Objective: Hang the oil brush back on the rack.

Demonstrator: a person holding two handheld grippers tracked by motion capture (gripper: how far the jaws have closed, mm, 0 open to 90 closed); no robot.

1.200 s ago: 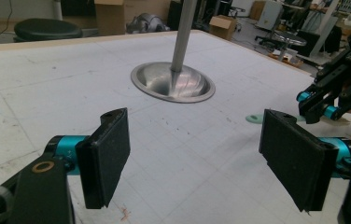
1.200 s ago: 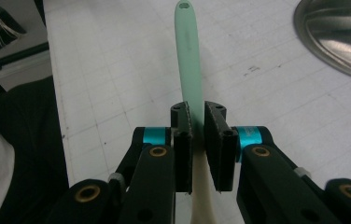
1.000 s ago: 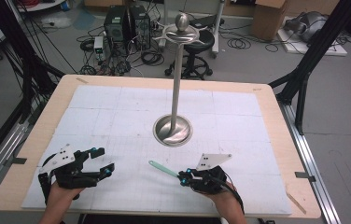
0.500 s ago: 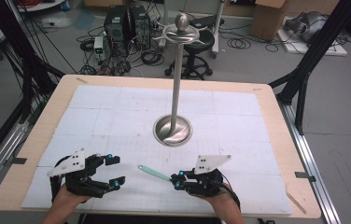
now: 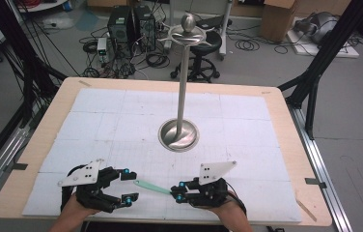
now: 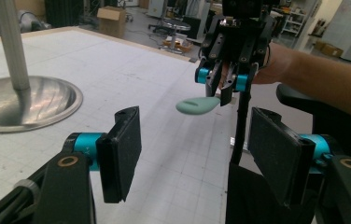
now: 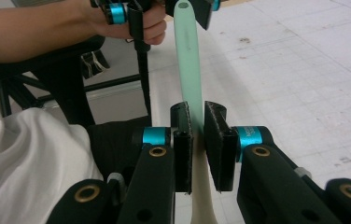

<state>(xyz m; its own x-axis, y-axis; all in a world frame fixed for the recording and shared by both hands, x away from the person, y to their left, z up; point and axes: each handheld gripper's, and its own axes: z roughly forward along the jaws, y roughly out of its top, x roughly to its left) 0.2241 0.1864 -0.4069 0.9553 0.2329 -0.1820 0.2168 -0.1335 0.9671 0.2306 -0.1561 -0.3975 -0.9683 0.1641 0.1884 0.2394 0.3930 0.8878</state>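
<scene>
A: On the left, the left gripper (image 5: 117, 191) stood with its jaws apart and nothing between them. They had just been closing a little, though a wide gap was left.

B: And the green spatula (image 5: 151, 186)?

A: It hung just above the surface (image 5: 247, 111), between the two hands, its free tip pointing at the left gripper. The right gripper (image 5: 179, 190) had its jaws clamped tight on the other end.

B: So what could have gone wrong?

A: I judged the handover the weak point. The tip was narrow and seemed short of the left jaws; had they shut early, they would have closed on air or nipped only the edge. Had the right jaws then let go, the spatula would have dropped onto the surface.

B: And the metal stand (image 5: 179, 133)?

A: Well apart, further back. No trouble there.
</scene>
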